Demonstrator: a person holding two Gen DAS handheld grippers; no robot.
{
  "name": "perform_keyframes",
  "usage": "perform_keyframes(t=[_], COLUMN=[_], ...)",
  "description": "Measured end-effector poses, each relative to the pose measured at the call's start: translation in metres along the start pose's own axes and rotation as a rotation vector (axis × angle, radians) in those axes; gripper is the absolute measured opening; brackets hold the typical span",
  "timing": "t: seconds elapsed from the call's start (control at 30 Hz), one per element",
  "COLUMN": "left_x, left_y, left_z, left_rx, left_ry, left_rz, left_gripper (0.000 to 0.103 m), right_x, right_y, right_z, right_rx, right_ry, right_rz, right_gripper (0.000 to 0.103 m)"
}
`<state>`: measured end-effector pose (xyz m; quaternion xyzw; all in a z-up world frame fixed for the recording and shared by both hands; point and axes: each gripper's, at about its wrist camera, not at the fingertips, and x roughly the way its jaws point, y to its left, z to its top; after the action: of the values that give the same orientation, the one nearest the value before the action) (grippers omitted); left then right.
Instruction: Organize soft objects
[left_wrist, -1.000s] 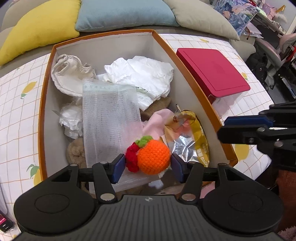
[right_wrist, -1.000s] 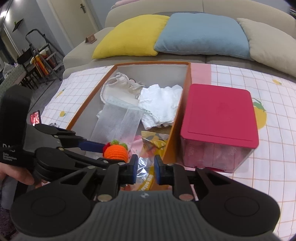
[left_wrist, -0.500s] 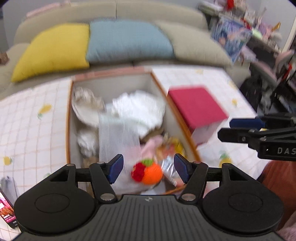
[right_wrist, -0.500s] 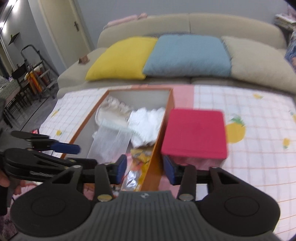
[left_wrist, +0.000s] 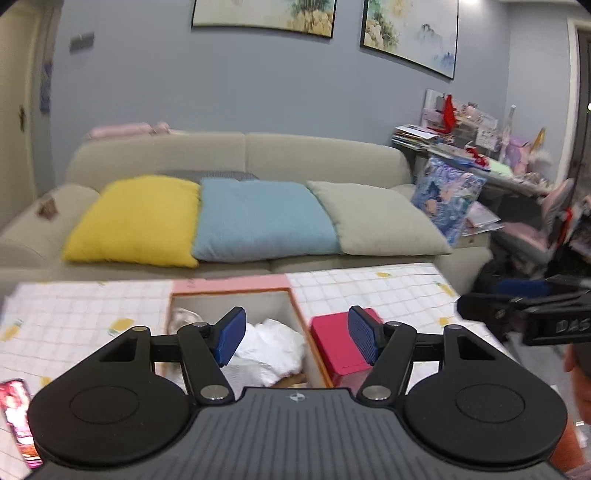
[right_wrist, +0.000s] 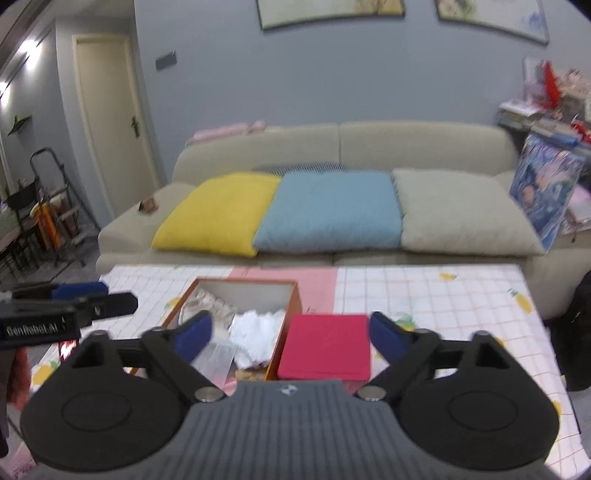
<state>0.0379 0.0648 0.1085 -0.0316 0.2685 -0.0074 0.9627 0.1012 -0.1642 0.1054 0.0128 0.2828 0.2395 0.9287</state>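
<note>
I am pulling my left gripper back and up from the orange-rimmed cardboard box on the checked-cloth counter; its fingers are gaping wide and empty now, the crocheted orange toy released and hidden below my view, presumably lying in the box beside the white crumpled cloth. My right gripper is retreating too, fingers spreading wide over the red-lidded plastic container. The sorting is looking nearly finished.
</note>
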Motion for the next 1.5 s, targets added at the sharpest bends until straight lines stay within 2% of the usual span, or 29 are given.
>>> perform_keyframes(t=[0.13,0.17,0.23,0.4,0.6,0.7,0.9,1.5], left_x=[-0.006,-0.003,0.001,0.022,0.044,0.047,0.049,0.051], left_y=[-0.019,-0.023,-0.027,-0.030,-0.032,-0.032,-0.031,-0.034], left_z=[-0.013,-0.017,-0.026,-0.046,-0.067,-0.074,-0.080,-0.080], left_rx=[0.027,0.028,0.038,-0.003,0.009,0.004,0.002,0.003], left_ry=[-0.035,-0.026,-0.015,0.045,0.149,0.175,0.199,0.222], left_rz=[0.082,0.100,0.088,0.096,0.135,0.133,0.138,0.125], left_gripper=[0.094,0.094,0.094,0.095,0.095,0.095,0.095,0.095], right_x=[-0.010,-0.011,-0.008,0.007,0.025,0.031,0.038,0.034], right_y=[0.006,0.007,0.008,0.004,-0.006,-0.008,-0.009,-0.010], right_z=[-0.013,-0.018,-0.028,-0.050,-0.068,-0.077,-0.086,-0.086], right_rx=[-0.027,-0.035,-0.048,-0.063,-0.016,0.006,0.039,0.040], right_ry=[-0.039,-0.039,-0.021,0.017,0.075,0.103,0.142,0.130], right_rz=[-0.044,-0.052,-0.070,-0.141,-0.178,-0.196,-0.198,-0.210], right_gripper=[0.096,0.096,0.096,0.096,0.096,0.096,0.096,0.097])
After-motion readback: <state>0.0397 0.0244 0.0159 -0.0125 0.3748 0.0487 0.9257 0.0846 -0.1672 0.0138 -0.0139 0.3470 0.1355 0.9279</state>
